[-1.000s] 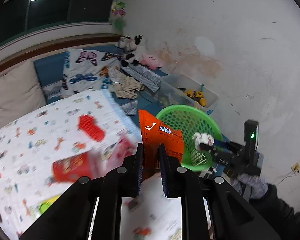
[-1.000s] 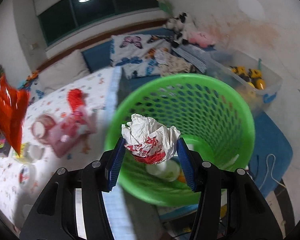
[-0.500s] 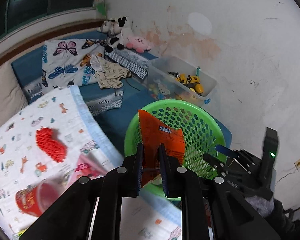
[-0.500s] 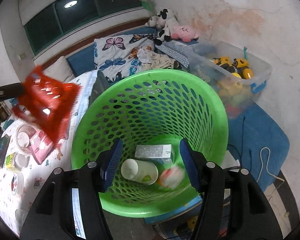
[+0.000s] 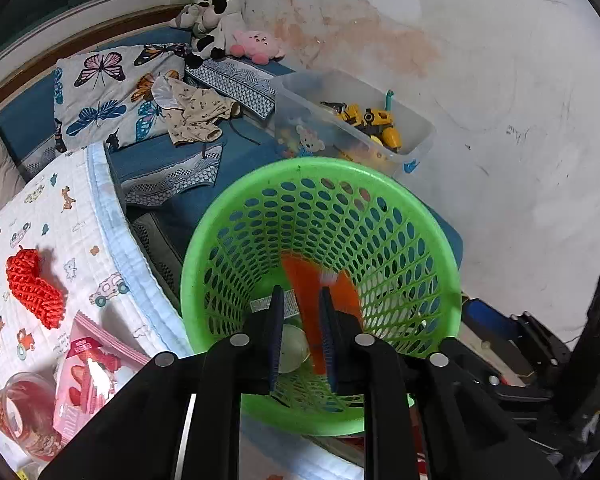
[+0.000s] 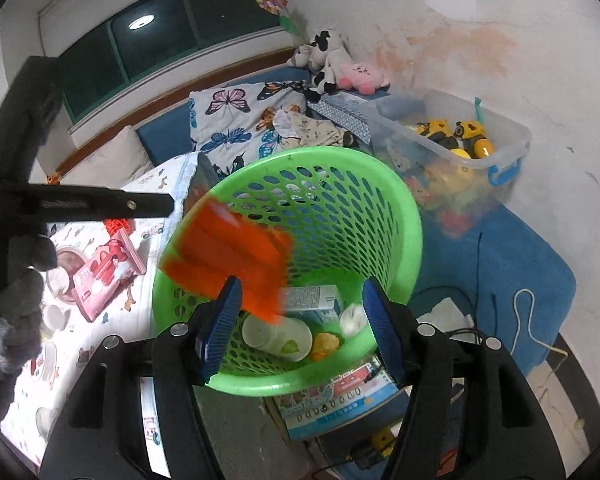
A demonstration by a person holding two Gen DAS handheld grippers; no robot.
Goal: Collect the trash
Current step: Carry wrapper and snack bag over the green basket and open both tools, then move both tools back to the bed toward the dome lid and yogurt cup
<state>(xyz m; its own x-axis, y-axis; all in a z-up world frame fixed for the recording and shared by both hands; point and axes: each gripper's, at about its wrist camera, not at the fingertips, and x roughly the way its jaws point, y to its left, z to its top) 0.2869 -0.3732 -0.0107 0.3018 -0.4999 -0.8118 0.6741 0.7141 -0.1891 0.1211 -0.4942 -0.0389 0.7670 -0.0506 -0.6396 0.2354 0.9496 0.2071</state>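
Note:
A green mesh basket [image 5: 204, 240] [image 6: 412, 216] stands on the floor beside the bed. My left gripper [image 5: 301, 296] hangs over its mouth with its jaws opening. The orange snack wrapper [image 5: 304, 280] [image 6: 228, 256] shows blurred, loose from the pads and dropping into the basket. My right gripper [image 6: 302, 286] hovers at the basket's near rim, its jaws opening with nothing between them. On the basket floor lie a white cup [image 6: 278, 334], a small carton [image 6: 312, 300] and a crumpled white paper [image 6: 352, 318].
On the printed blanket at the left lie a red knitted piece [image 5: 34, 286], a pink packet [image 5: 92, 368] and a red jar [image 5: 16, 412]. A clear toy bin [image 5: 352, 120] stands behind the basket by the wall. A white cable [image 6: 524, 320] lies on the blue mat.
My left gripper swung from the bed to above the basket and let go of the orange wrapper. The crumpled paper left my right gripper and landed in the basket; its jaws widened.

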